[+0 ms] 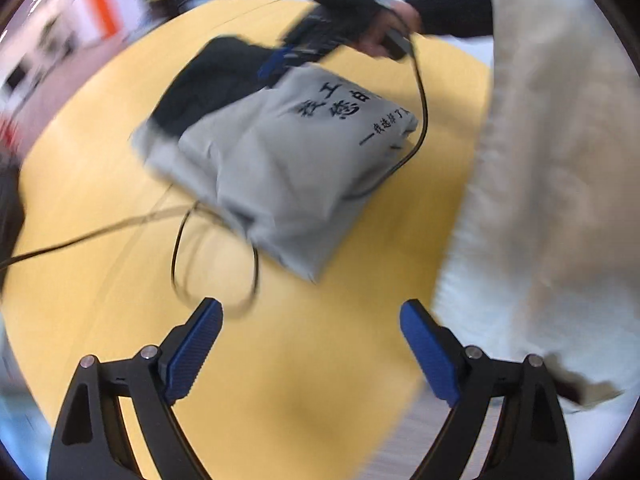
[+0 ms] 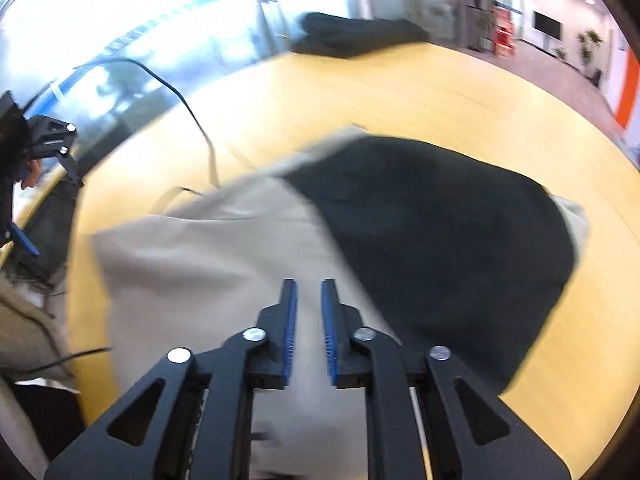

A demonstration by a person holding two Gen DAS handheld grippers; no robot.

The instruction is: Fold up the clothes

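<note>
A folded grey shirt with black printed characters lies on the yellow table, partly over a folded black garment. My left gripper is open and empty above bare table in front of the shirt. In the right wrist view my right gripper hovers over the grey shirt beside the black garment, jaws nearly together with a narrow gap and nothing between them. The right gripper also shows in the left wrist view, at the far edge of the shirt.
Black cables loop over the table in front of the shirt and across it. The person's cream clothing fills the right side. Another dark garment lies at the table's far edge. The left gripper shows at the left.
</note>
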